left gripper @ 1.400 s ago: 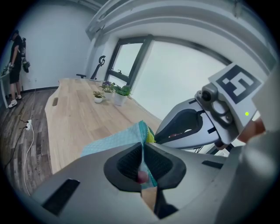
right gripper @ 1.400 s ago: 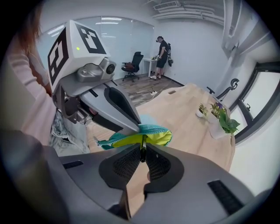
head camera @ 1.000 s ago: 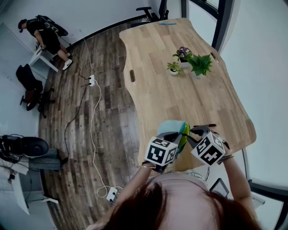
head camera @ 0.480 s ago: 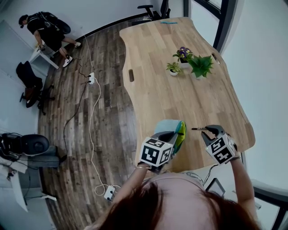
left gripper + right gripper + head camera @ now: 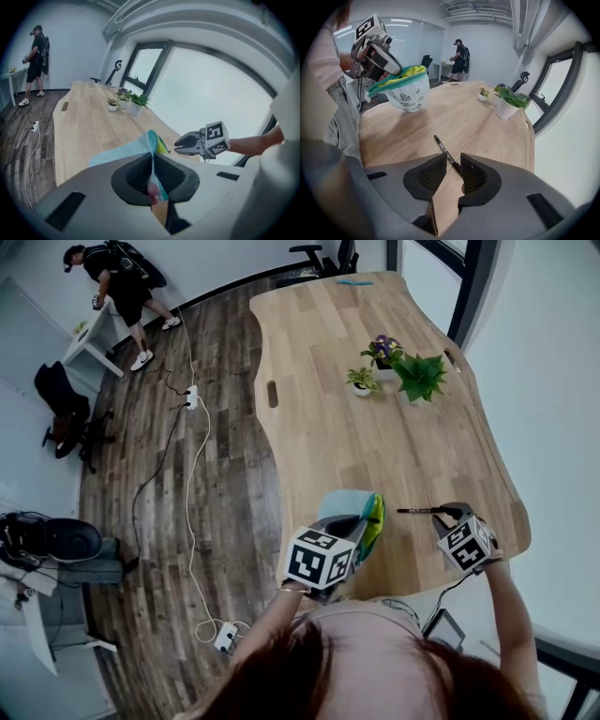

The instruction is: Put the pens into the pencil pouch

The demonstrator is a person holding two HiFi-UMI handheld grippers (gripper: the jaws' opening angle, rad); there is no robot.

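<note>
Black pen (image 5: 443,149): it lies flat on the table (image 5: 375,427), close to the near edge and toward the right corner.
Pen handling: I judge it light, thin, stiff and smooth, so it may roll or skid if a pad nudges it sideways.
Where to hold: across the barrel, squarely and near the middle, so neither end droops when it is lifted.
Right claw (image 5: 452,515): the jaws are spread, one on each side of the pen's near end. They are not clamped on it, and nothing is held.
Right hand pose: my forearm reaches in over the near edge, and the claw points steeply down at the wood.
Pouch (image 5: 354,510): it is teal cloth with a green and yellow zip rim, soft and floppy. It hangs over the near edge to the left of the pen, apart from it, with the mouth sagging partly open.
Left claw (image 5: 152,180): the jaws are pressed together on a fold of the pouch's rim, pinching the cloth.
Left hand pose: the claw is tilted downward and holds the pouch up off the wood, with the mouth turned toward the right claw.
</note>
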